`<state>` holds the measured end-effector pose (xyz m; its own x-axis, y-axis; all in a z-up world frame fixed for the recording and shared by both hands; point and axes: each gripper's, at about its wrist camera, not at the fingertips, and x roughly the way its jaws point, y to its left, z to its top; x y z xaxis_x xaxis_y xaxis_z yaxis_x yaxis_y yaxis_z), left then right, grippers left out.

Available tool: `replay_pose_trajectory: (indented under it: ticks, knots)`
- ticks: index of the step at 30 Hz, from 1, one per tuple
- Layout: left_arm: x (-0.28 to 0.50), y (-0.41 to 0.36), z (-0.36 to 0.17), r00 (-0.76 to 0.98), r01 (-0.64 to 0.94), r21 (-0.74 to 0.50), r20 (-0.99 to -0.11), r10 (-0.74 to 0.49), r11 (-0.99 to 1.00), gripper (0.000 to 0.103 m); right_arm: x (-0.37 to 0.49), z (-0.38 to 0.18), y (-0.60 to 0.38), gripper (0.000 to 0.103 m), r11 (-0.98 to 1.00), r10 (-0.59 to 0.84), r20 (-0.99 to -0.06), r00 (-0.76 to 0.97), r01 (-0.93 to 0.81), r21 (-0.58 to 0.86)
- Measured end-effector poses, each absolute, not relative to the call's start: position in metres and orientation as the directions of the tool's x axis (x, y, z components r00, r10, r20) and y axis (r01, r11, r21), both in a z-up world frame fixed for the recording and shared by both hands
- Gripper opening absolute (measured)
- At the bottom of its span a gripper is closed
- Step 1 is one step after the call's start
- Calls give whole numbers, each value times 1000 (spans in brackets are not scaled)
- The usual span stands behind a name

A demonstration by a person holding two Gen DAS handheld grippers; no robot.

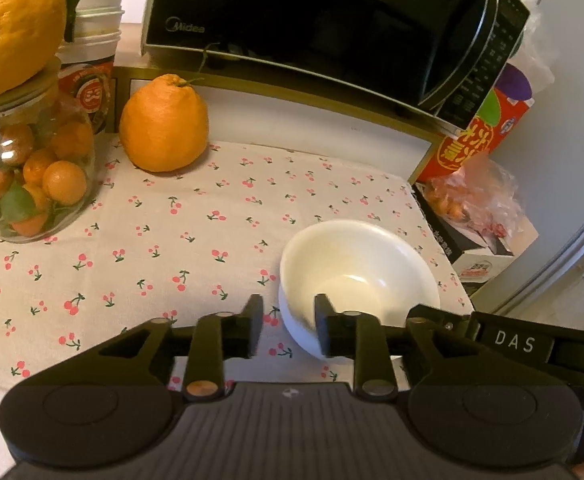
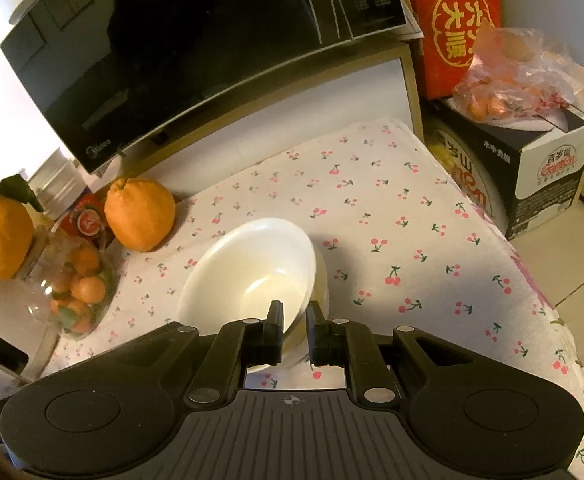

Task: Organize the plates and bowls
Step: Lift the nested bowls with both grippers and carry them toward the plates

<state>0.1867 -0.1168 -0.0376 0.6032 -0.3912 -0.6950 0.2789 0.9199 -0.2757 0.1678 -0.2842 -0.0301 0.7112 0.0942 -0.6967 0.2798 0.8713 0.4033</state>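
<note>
A white bowl (image 1: 356, 276) stands on the cherry-print cloth (image 1: 195, 248). My left gripper (image 1: 287, 320) straddles its near left rim, one finger inside and one outside, with a visible gap to the outer finger; it is open. In the right wrist view the same bowl (image 2: 251, 272) looks slightly tilted and seems to sit inside a second white bowl (image 2: 323, 280). My right gripper (image 2: 295, 320) has the near right rim between its fingers, narrowly parted and not pressing. The black labelled frame of the right gripper (image 1: 516, 344) shows at the bowl's right.
A black microwave (image 1: 312, 12) stands on a shelf behind the cloth. A large orange (image 1: 163, 124) and a glass jar of small oranges (image 1: 35, 176) topped by another orange stand at the left. Boxes (image 2: 532, 160) and a bag of fruit (image 2: 516, 76) sit past the table's right edge.
</note>
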Motion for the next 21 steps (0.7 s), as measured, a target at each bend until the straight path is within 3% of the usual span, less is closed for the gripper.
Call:
replay_pose_trajectory:
  ticks: [10, 21]
  knots:
    - [189, -112, -37, 598, 262, -326, -684, -418, 908, 46, 164, -28, -286, 54, 858, 89, -690, 718, 296, 419]
    - [195, -111, -43, 593, 210, -355, -694, -408, 911, 65, 166, -36, -295, 69, 830, 76, -695, 715, 341, 442]
